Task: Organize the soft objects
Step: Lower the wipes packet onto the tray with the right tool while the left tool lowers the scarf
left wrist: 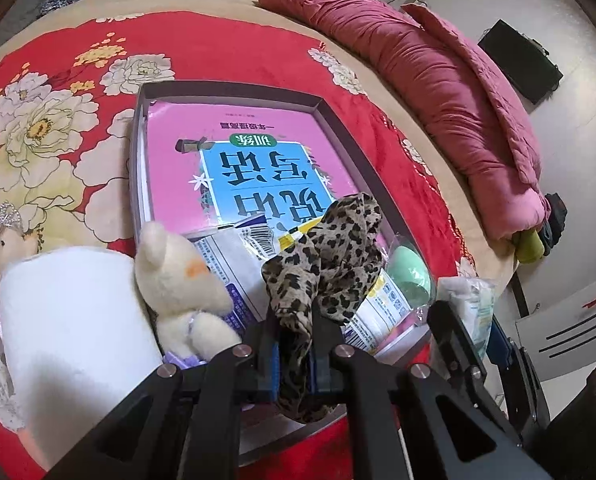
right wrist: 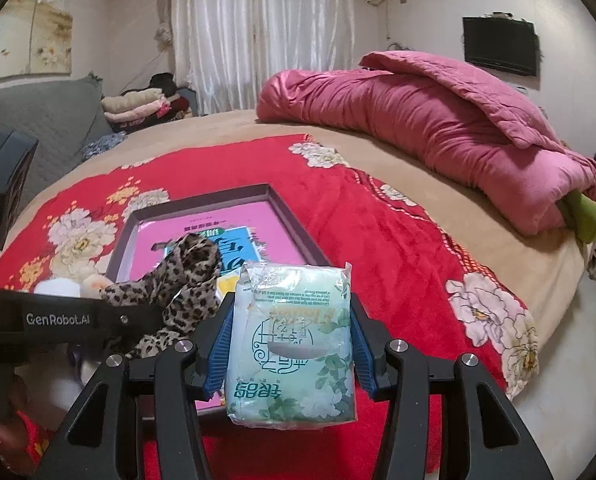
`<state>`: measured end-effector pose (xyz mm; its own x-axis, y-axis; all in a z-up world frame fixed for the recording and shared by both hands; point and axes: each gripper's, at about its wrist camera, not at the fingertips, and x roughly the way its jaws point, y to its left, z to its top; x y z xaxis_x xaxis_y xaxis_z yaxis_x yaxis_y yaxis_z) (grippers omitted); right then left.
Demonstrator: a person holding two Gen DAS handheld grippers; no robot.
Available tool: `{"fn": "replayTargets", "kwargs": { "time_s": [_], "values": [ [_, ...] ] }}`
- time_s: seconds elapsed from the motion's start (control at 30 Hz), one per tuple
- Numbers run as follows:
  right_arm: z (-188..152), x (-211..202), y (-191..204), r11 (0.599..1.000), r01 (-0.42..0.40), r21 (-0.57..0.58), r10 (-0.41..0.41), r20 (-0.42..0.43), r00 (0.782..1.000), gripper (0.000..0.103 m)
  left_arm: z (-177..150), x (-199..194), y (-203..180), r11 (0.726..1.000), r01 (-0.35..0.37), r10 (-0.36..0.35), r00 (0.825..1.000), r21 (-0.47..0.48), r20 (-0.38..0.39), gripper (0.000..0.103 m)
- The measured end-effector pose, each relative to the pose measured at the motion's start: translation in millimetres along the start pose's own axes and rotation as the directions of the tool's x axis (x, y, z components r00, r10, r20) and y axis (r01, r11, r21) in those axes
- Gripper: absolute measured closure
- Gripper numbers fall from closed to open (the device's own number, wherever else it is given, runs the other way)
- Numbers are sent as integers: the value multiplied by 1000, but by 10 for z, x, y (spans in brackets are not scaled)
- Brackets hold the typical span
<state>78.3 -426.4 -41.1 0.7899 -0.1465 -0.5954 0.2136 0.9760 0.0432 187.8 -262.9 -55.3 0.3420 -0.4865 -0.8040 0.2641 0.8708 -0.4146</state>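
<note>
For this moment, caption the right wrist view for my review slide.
Right gripper clamps a tissue pack above the tray; left gripper beside it holds a leopard-print cloth.

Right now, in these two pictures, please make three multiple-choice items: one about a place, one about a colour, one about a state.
1. Where does the pink book lie?
A. inside the grey tray
B. on the rolled pink quilt
C. on the floor

2. What colour is the blanket under the tray?
A. blue
B. red with pale flowers
C. plain white

3. What do the left tongs hold?
A. nothing, they stand wide open
B. the cream plush toy
C. the leopard-print cloth

Key: 1 A, the tray's walls frame the book; 2 B, red shows around the tray; 3 C, the cloth hangs pinched between the pads.
</note>
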Motion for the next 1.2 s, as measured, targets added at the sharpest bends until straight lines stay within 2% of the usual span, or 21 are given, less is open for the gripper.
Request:
{"fn": "replayTargets", "kwargs": {
  "time_s": [0.2,0.37,0.6,0.7,0.83,1.2],
  "values": [
    [22,91,110,999,-19,-34,19,-1,1000,50,47,-9,32,1000,9,-9,1000,-18,-5,93],
    [14,272,210,997,-40,-62,38,-43,998,50,40,-10,27,1000,0,0,1000,-4,0,93],
    [-28,449,287,995,-32,-99,24,-86,996,50,29,-16,17,1000,3,-3,1000,2,2,93],
    [-56,510,281,995,-34,-93,25,-98,995,43,32,-22,22,1000,2,-2,1000,5,5,93],
    [-71,503,264,996,-39,-83,32,-85,996,29,45,-20,25,1000,4,-3,1000,-2,7,93],
    [-7,178,6,999,39,-27,-39,-15,999,28,174,-5,69,999,1,0,1000,-40,23,90]
  ]
}}
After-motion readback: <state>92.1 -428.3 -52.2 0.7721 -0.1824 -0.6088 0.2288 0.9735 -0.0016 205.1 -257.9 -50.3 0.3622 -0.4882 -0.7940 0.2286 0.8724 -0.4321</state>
